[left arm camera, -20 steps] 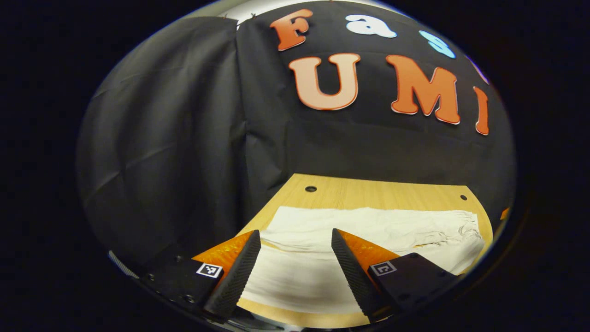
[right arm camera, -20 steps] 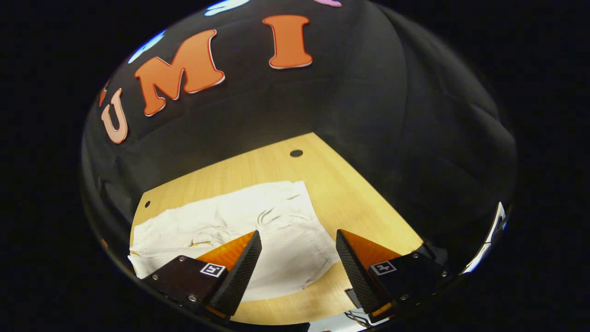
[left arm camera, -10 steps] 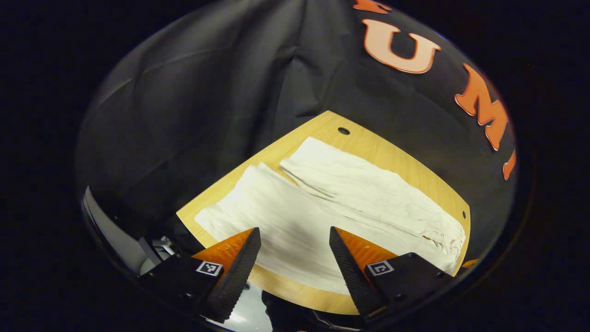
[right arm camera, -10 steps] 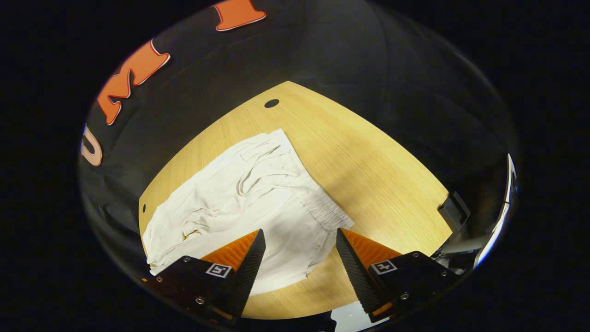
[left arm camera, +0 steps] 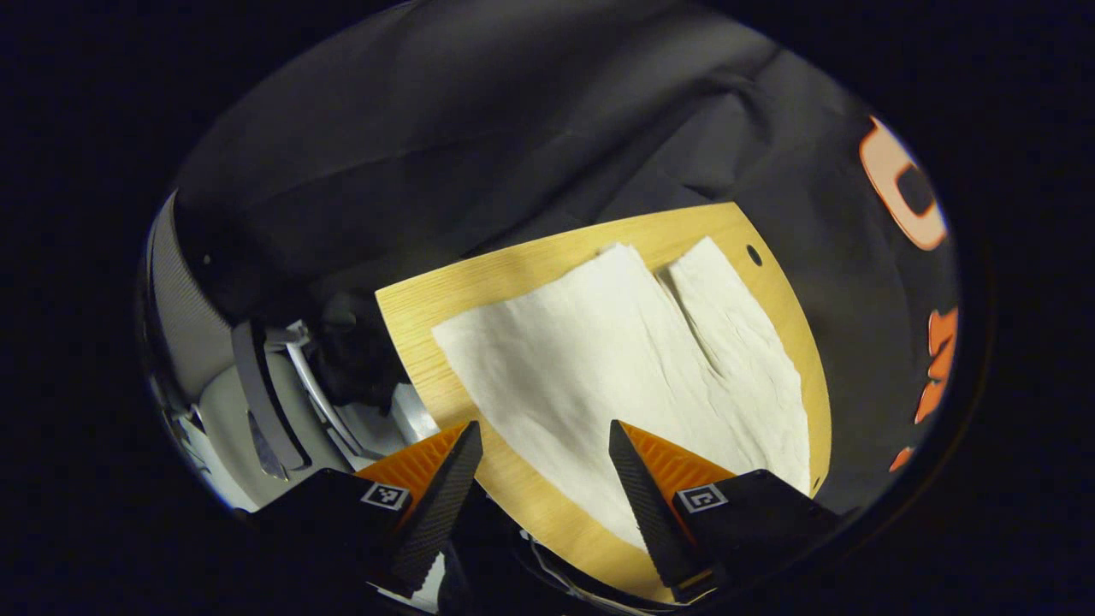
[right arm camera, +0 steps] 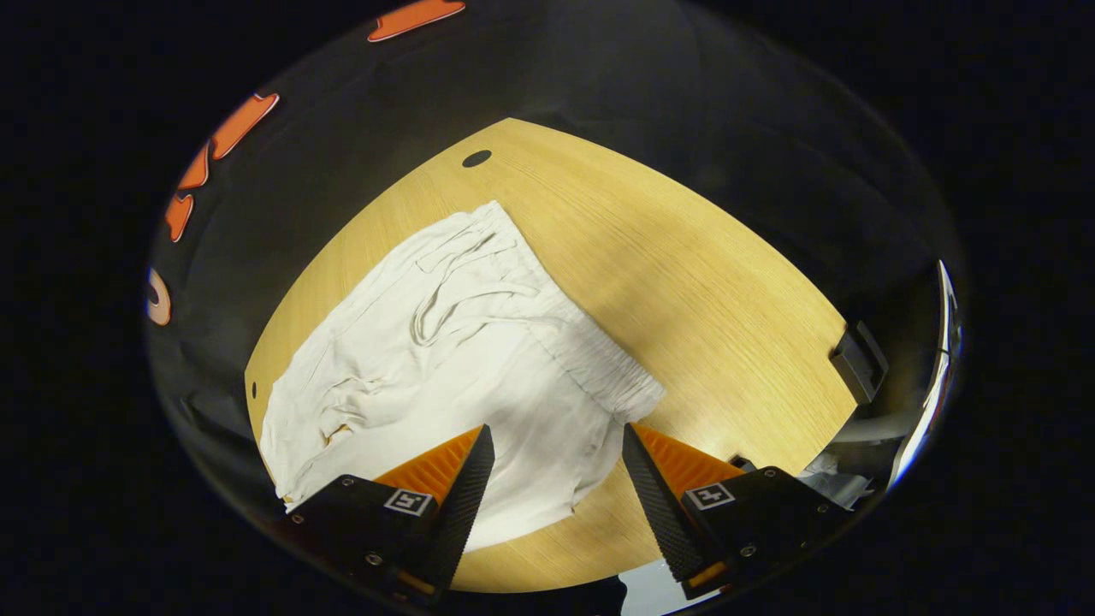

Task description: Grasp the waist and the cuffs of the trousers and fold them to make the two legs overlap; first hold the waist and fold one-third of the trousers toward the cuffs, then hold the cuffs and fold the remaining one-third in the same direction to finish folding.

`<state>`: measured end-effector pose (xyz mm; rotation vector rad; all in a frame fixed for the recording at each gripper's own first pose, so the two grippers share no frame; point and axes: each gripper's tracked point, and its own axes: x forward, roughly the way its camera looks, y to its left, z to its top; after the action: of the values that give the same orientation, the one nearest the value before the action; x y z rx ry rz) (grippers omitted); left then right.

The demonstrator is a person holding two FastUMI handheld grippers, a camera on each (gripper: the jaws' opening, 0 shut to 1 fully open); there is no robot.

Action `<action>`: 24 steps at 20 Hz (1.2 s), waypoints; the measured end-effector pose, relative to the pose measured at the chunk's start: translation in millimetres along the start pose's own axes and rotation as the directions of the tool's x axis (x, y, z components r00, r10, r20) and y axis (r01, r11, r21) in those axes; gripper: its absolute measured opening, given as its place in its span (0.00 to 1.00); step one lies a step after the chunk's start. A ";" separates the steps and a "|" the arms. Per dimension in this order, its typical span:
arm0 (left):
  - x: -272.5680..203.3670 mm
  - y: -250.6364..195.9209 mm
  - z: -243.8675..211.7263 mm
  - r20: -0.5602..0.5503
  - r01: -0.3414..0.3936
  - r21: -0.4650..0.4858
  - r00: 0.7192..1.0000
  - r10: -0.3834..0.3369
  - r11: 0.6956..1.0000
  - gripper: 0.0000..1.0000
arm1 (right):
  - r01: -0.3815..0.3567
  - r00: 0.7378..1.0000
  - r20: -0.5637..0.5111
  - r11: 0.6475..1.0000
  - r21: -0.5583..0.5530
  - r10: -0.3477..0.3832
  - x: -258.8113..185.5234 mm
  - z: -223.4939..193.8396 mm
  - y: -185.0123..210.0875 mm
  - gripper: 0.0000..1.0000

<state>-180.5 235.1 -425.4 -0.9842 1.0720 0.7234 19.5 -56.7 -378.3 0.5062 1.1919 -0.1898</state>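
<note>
Wooden desk [right arm camera: 701,282] inside a dark-curtained booth, pale trousers [right arm camera: 462,359] spread flat across it, neither gripper on them.

Both legs lie side by side toward one end of the desk, cuffs [left arm camera: 547,299] near its corner; the elastic waist [right arm camera: 590,359] faces the other end. The left gripper [left arm camera: 543,479] hangs above the near leg and the right gripper [right arm camera: 556,479] above the waist's near corner, jaws apart and empty, probably lined up to pinch cuff and waist together so one leg can be laid over the other.

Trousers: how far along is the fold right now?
Nothing is folded yet. The trousers lie flat on the table, legs side by side, not overlapped. Both grippers are open and hold nothing: the left gripper near the cuffs, the right gripper by the waist. All three folds remain.
</note>
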 end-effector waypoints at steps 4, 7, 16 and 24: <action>22.0 12.5 11.7 -0.003 0.069 -0.119 0.998 -0.070 0.990 0.96 | 0.005 1.000 -0.018 1.000 0.020 -0.004 4.7 -4.9 2.9 0.92; 33.1 17.8 17.5 -0.016 0.092 -0.174 0.995 -0.096 0.980 0.93 | 0.004 1.000 -0.017 0.999 0.040 -0.004 5.1 -6.0 3.9 0.92; 73.2 -39.5 43.3 0.028 0.198 -0.096 0.980 -0.196 0.975 0.58 | 0.013 0.999 -0.031 0.993 0.116 -0.009 20.5 -10.7 -7.3 0.92; 58.2 -51.4 44.7 0.049 0.209 -0.010 0.977 -0.208 0.978 0.05 | 0.011 0.999 -0.048 0.978 0.208 -0.001 29.5 -20.7 -23.2 0.92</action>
<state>-99.9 256.5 -458.2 -1.0698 0.9063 0.5810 3.7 -63.6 -417.6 0.6940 1.2270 -0.3112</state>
